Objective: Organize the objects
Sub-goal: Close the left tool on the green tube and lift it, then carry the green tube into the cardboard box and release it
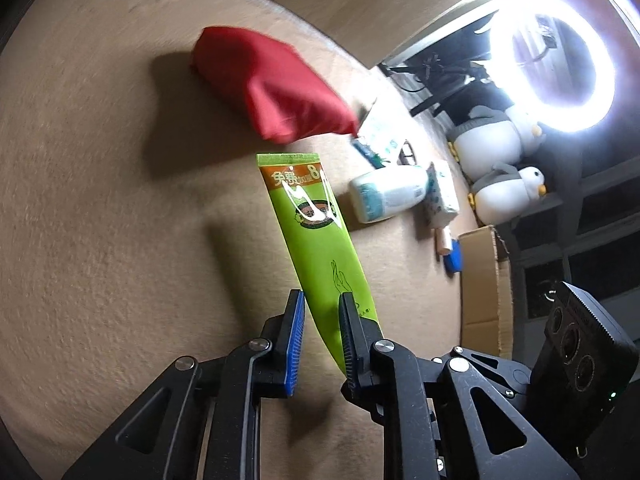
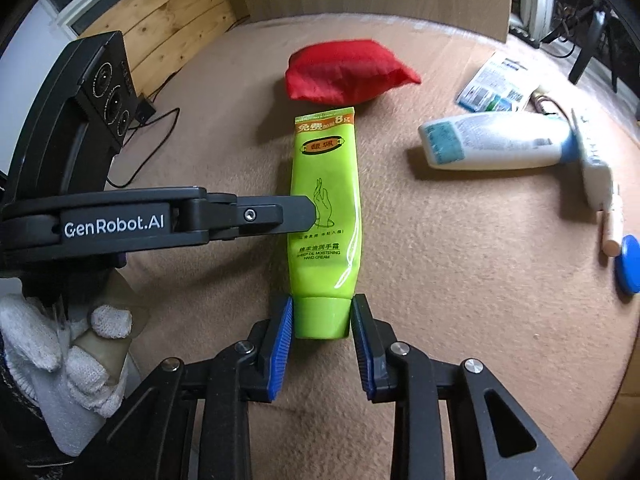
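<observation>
Gripping the bright green plastic hand-cream tube point(image 2: 325, 216) by body and cap, both grippers' jaws hold it; next, lifting it toward the red pouch point(image 2: 348, 72) seems likely.

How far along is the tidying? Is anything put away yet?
Nothing looks put away. In hand: the green hand cream tube, with the left gripper on its body and the right gripper around its cap. Left lying loose on the brown tabletop: the white lotion bottle, red pouch, blue-and-white packet, small patterned tube and blue disc.
</observation>
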`<state>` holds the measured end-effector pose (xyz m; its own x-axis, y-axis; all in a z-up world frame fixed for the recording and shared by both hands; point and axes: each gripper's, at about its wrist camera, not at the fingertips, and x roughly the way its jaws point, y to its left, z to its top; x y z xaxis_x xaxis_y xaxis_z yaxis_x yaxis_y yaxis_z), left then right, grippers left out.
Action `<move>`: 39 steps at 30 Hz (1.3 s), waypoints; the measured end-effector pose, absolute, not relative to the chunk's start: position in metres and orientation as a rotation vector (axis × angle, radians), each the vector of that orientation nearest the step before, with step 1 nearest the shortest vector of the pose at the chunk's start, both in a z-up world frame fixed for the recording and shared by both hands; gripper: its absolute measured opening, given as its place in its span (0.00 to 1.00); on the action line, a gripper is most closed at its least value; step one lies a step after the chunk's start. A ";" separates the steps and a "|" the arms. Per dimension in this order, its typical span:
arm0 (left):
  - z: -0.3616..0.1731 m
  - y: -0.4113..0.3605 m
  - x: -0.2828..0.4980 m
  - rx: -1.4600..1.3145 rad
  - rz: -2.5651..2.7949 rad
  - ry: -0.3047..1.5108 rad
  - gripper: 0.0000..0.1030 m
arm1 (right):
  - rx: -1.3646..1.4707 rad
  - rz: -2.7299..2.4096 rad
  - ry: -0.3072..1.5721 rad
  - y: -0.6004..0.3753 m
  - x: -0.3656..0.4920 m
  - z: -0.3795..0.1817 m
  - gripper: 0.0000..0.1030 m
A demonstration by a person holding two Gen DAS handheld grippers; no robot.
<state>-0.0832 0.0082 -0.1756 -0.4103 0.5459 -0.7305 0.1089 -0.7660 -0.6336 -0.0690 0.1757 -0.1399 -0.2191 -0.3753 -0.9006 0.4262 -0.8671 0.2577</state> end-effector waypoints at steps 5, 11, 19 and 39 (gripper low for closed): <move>-0.152 0.029 -0.089 -1.459 2.248 -0.838 0.18 | 1.511 -2.187 0.062 0.193 -0.064 -0.120 0.26; -0.123 0.074 -0.101 -1.388 2.204 -0.748 0.18 | 1.482 -2.300 0.007 0.239 -0.048 -0.094 0.26; -0.096 0.167 -0.112 -1.314 2.079 -0.609 0.18 | 1.479 -2.488 -0.090 0.313 -0.032 -0.067 0.26; -0.103 0.361 -0.120 -1.343 1.864 -0.338 0.18 | 1.584 -2.738 -0.284 0.448 0.014 -0.069 0.25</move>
<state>-0.1205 0.3608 -0.1028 -0.1200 0.7280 -0.6749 -0.4445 -0.6473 -0.6192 0.0139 0.4482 -0.0691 -0.5018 -0.0597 -0.8629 -0.1185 -0.9835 0.1370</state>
